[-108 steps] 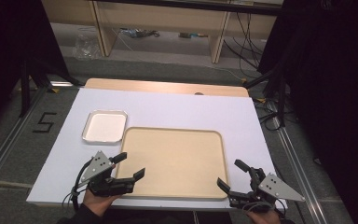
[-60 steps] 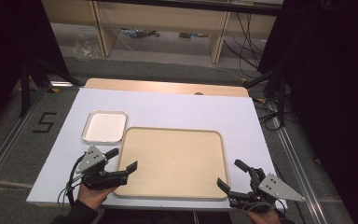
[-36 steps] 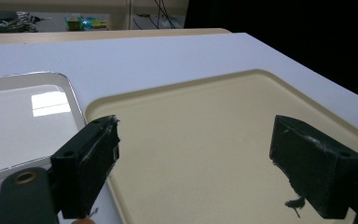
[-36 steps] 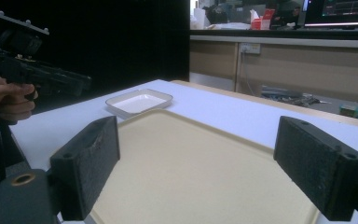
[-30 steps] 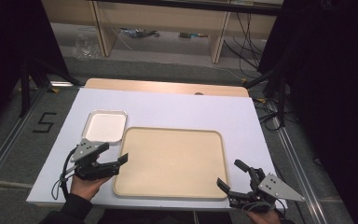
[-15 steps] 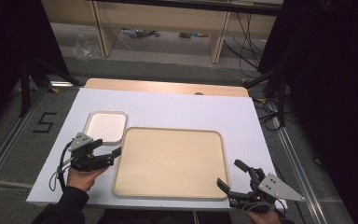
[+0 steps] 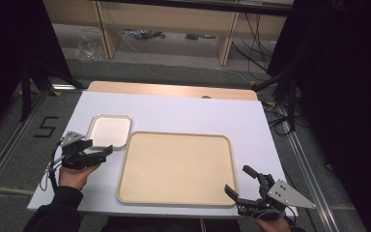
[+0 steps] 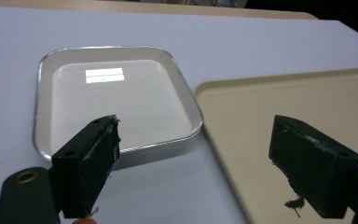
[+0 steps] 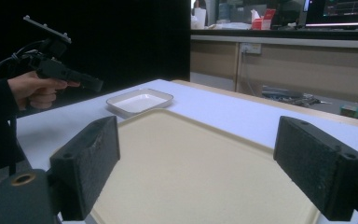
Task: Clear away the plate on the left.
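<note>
Reaching toward the small white dish with my left hand-held gripper, I have its jaws spread wide apart and clamped on nothing. The dish sits on the white bench, just beside the far left corner of the big beige tray, and both are bare. In the left gripper view the dish's near rim lies just past my jaws, one jaw over its near left corner, the other out over the tray's edge.

My right hand-held gripper hovers at the tray's near right corner, jaws likewise wide apart and holding nothing.

As I judge it, the risk is in the approach. The dish's rim is low and shiny, so if I come in too flat, a jaw may push the dish away instead of straddling its wall. Straddling at the corner nearest the tray could catch the tray's lip too. A pinch on the thin rim alone may let the dish tilt or slip on lifting.
</note>
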